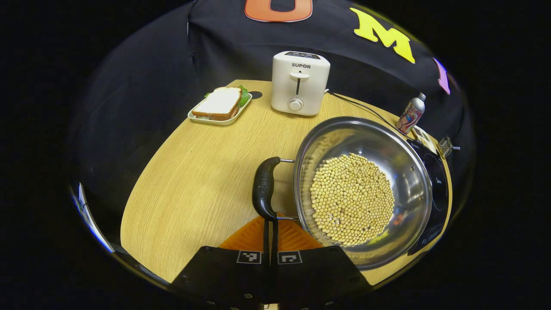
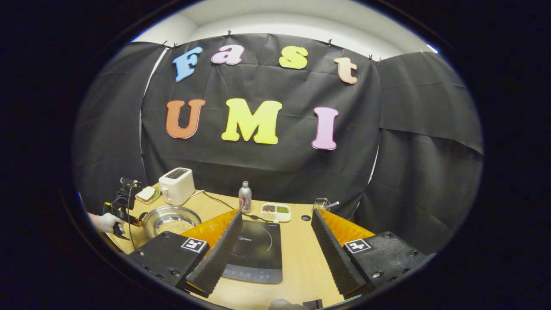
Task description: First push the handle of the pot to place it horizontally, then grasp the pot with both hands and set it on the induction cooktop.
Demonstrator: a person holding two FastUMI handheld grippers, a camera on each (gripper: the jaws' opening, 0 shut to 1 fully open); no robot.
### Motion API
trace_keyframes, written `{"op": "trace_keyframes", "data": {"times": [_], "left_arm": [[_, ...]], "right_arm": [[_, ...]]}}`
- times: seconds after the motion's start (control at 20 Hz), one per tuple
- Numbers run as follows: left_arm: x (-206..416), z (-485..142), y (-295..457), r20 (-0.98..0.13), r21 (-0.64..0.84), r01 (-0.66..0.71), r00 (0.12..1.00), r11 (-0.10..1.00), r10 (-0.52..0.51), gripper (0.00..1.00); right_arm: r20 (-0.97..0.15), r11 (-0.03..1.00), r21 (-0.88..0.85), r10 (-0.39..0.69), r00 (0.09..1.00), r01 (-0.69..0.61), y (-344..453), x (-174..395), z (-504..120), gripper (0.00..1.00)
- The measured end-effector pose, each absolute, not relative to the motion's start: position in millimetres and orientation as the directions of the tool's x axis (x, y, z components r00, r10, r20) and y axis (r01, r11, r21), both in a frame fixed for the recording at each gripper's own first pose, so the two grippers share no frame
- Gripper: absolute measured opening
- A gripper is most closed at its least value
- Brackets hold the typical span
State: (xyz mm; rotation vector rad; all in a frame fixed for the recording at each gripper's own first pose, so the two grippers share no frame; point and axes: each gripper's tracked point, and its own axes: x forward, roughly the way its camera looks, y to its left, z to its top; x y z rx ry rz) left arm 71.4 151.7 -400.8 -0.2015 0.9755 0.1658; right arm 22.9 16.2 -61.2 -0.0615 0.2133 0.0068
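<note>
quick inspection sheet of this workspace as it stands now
surface: wooden table, light grain.
job's things: steel pot of beans, partly on the induction cooktop; black pot handle.
clutter: toaster, sandwich tray, bottle, divided dish.
grippers: left tool shut, tips at the handle; right tool open above the cooktop.
cables: toaster cord.
surroundings: black cloth wall.

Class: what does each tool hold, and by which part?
Nothing. Left tool, shut, touches the steel pot's black handle; right tool is open, empty.
</note>
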Motion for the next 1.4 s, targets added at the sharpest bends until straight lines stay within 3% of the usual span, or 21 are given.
{"op": "trace_keyframes", "data": {"times": [0.05,0.15,0.2,0.25,0.4,0.45,0.5,0.55,0.6,0.7,0.75,0.8,0.85,0.9,1.15,1.2,1.25,1.4], "left_arm": [[74.0,-400.6,153.6,-0.833,-0.091,-0.23,0.551,0.969,0.053,0.1],[80.9,-400.8,157.1,-0.833,-0.081,-0.236,0.549,0.968,0.064,0.0],[83.5,-401.1,159.2,-0.834,-0.077,-0.239,0.548,0.968,0.069,0.1],[86.4,-401.7,160.6,-0.834,-0.075,-0.241,0.547,0.968,0.072,0.0],[93.8,-402.5,168.4,-0.837,-0.052,-0.24,0.539,0.969,0.089,0.0],[95.7,-402.0,169.0,-0.837,-0.052,-0.24,0.54,0.969,0.089,0.1],[96.8,-403.3,168.7,-0.838,-0.053,-0.24,0.539,0.969,0.087,0.0],[97.4,-403.5,168.8,-0.837,-0.052,-0.239,0.54,0.97,0.088,0.1],[97.2,-403.2,169.0,-0.838,-0.05,-0.237,0.538,0.97,0.088,0.0],[95.7,-399.5,164.1,-0.836,-0.064,-0.225,0.544,0.972,0.071,0.0],[93.8,-395.2,163.2,-0.83,-0.065,-0.215,0.553,0.975,0.066,0.0],[91.4,-392.0,163.0,-0.826,-0.067,-0.208,0.56,0.976,0.063,0.1],[88.2,-388.6,164.3,-0.823,-0.062,-0.208,0.564,0.976,0.068,0.1],[85.4,-385.8,166.8,-0.817,-0.056,-0.208,0.572,0.976,0.075,0.0],[79.8,-357.9,173.7,-0.758,-0.049,-0.173,0.648,0.984,0.076,0.0],[78.9,-349.4,174.4,-0.743,-0.044,-0.167,0.664,0.985,0.08,0.1],[79.0,-341.9,174.7,-0.727,-0.042,-0.156,0.682,0.987,0.077,0.0],[80.1,-317.9,151.4,-0.681,-0.118,-0.057,0.731,0.991,-0.039,0.0]], "right_arm": [[-0.212,0.998,-0.061,0.001,0.977,-0.014,15.3,24.3,-61.7,1.0],[-0.219,0.998,-0.057,0.001,0.976,-0.013,13.9,25.6,-65.7,1.0],[-0.222,0.998,-0.054,0.003,0.975,-0.015,14.0,26.2,-65.9,1.0],[-0.223,0.999,-0.052,0.001,0.975,-0.013,13.1,26.2,-66.5,1.0],[-0.229,0.998,-0.055,0.001,0.974,-0.014,10.5,26.6,-68.4,1.0],[-0.229,0.998,-0.056,-0.002,0.973,-0.011,8.9,27.2,-68.5,1.0],[-0.229,0.998,-0.055,-0.004,0.973,-0.009,8.0,27.4,-67.7,1.0],[-0.229,0.998,-0.054,-0.003,0.973,-0.009,8.4,28.1,-68.3,1.0],[-0.23,0.998,-0.054,-0.003,0.973,-0.01,8.8,28.5,-68.4,1.0],[-0.232,0.998,-0.056,-0.002,0.973,-0.011,8.9,29.8,-69.9,1.0],[-0.234,0.998,-0.056,0.001,0.972,-0.015,9.9,30.5,-71.2,1.0],[-0.236,0.998,-0.056,0.001,0.972,-0.015,10.5,31.1,-72.5,1.0],[-0.238,0.998,-0.052,0.005,0.971,-0.018,11.5,32.6,-74.7,1.0],[-0.24,0.999,-0.046,0.01,0.971,-0.022,14.1,33.0,-75.7,1.0],[-0.265,0.998,-0.032,0.049,0.963,-0.059,33.4,37.8,-91.4,1.0],[-0.27,0.997,-0.031,0.06,0.961,-0.071,39.2,38.5,-93.6,1.0],[-0.273,0.996,-0.028,0.072,0.959,-0.082,45.4,38.7,-97.0,1.0],[-0.278,0.993,-0.02,0.103,0.955,-0.113,64.4,41.9,-103.1,1.0]]}}
